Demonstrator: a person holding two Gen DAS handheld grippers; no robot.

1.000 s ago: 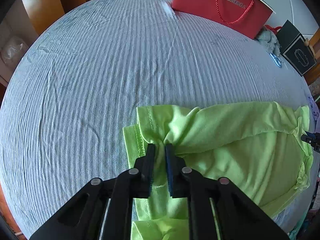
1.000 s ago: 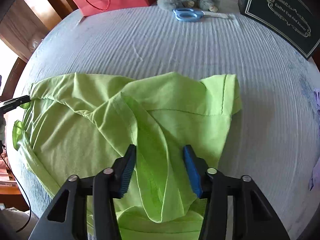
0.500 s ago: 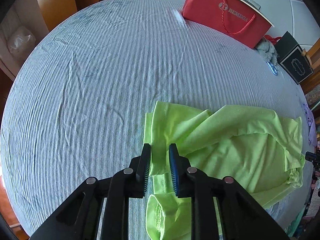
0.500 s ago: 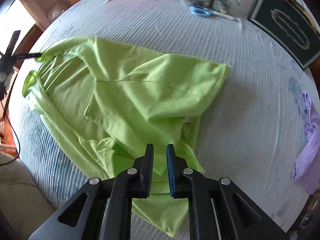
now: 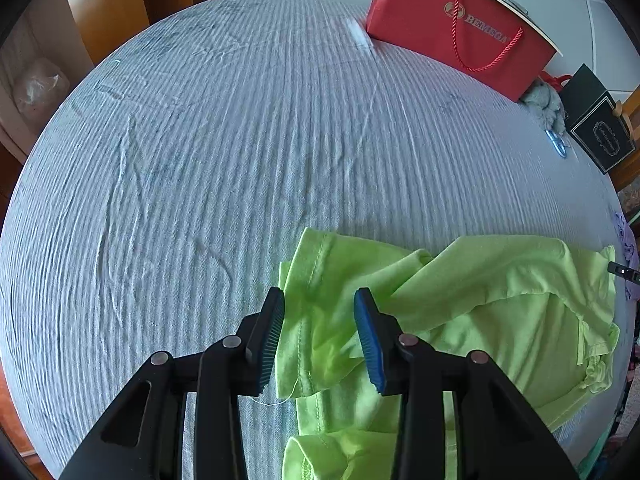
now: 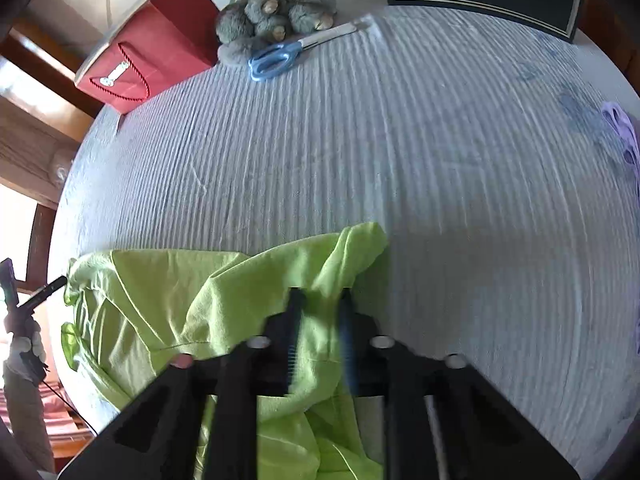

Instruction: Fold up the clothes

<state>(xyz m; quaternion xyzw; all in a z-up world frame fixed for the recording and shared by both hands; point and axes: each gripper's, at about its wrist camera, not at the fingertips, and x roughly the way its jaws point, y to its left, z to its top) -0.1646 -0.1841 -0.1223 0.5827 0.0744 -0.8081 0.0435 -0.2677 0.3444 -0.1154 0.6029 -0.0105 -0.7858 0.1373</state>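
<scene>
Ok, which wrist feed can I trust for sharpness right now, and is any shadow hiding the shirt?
Left wrist view: sharp; left gripper open over the green shirt, evenly lit, only fisheye bending at the edges. Right wrist view: motion-blurred, right gripper fingers smeared with shirt fabric bunched between them; its shadow darkens the tablecloth just right of the shirt, not the shirt itself.
</scene>
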